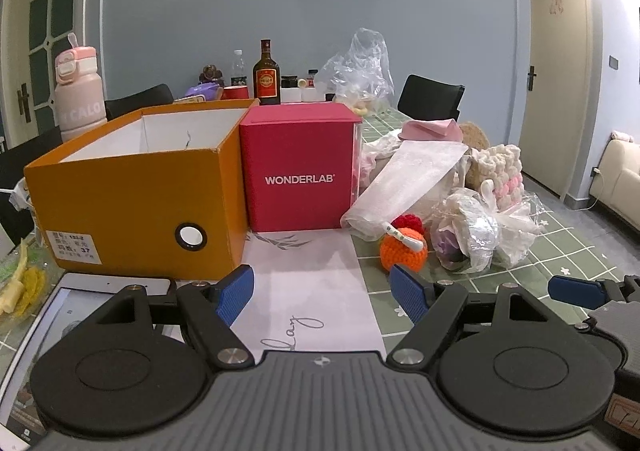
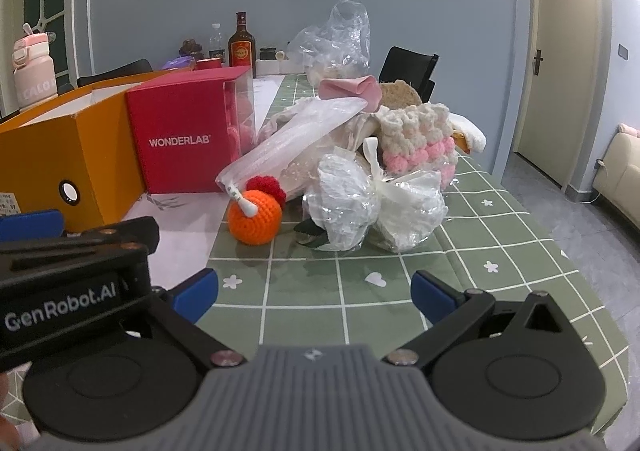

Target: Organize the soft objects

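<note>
A pile of soft things lies on the green checked tablecloth [image 2: 360,303]: an orange crochet ball [image 2: 254,221] [image 1: 402,251] with a red tuft, a cellophane-wrapped white bundle [image 2: 372,211] [image 1: 476,235], a cream and pink knitted piece [image 2: 416,139] [image 1: 500,171], a white mesh pouch [image 2: 288,143] [image 1: 404,183] and a pink cloth [image 2: 352,88] [image 1: 430,130]. An open orange shoebox [image 1: 136,207] [image 2: 48,155] stands left of a red WONDERLAB box [image 1: 298,175] [image 2: 184,135]. My left gripper [image 1: 322,295] is open and empty, in front of the boxes. My right gripper [image 2: 314,297] is open and empty, in front of the pile.
Bottles [image 1: 267,73], jars and a clear plastic bag [image 1: 360,67] stand at the table's far end. A pink flask [image 1: 78,91] is at far left. A tablet [image 1: 80,303] lies beside my left gripper. Black chairs [image 2: 408,69] and a door [image 2: 560,63] are on the right.
</note>
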